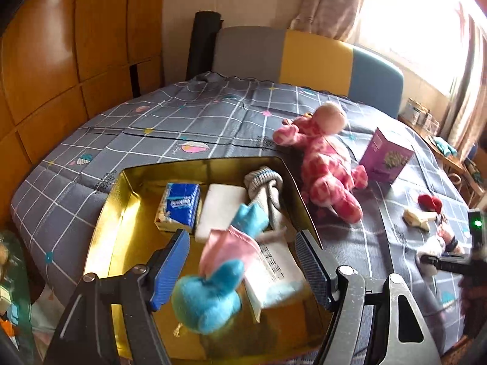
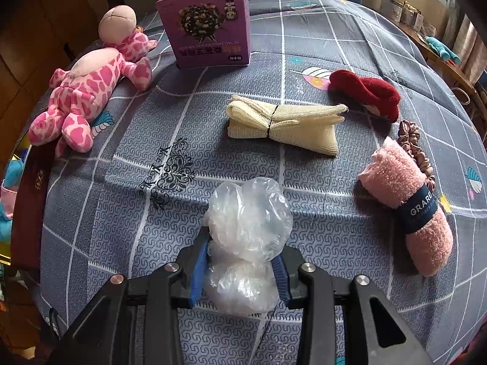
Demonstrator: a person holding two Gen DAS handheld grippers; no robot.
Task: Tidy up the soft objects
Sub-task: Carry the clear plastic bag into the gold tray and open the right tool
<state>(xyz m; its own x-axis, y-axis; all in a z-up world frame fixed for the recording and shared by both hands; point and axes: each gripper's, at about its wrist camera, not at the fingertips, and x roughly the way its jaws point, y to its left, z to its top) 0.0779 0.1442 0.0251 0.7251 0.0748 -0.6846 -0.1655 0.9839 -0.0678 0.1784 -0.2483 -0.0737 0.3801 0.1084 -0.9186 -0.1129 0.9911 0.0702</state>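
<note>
My left gripper (image 1: 243, 243) is open above the gold tin box (image 1: 103, 222). A blue and pink plush toy (image 1: 219, 276) lies blurred between its fingers, over the box. The box holds a blue tissue pack (image 1: 179, 205), a white pad (image 1: 220, 210), rolled grey socks (image 1: 264, 188) and a white packet (image 1: 274, 276). My right gripper (image 2: 240, 261) is shut on a crumpled clear plastic bag (image 2: 246, 228). On the bed lie a pink spotted plush (image 2: 88, 91), a cream cloth bundle (image 2: 283, 124), a red sock (image 2: 365, 91) and a pink sock roll (image 2: 404, 203).
A purple carton (image 2: 207, 24) stands at the back of the grey checked bedspread (image 2: 121, 213). A pink scrunchie (image 2: 417, 149) lies by the pink sock roll. A wooden wardrobe (image 1: 61, 60) is on the left and a headboard (image 1: 313, 57) behind.
</note>
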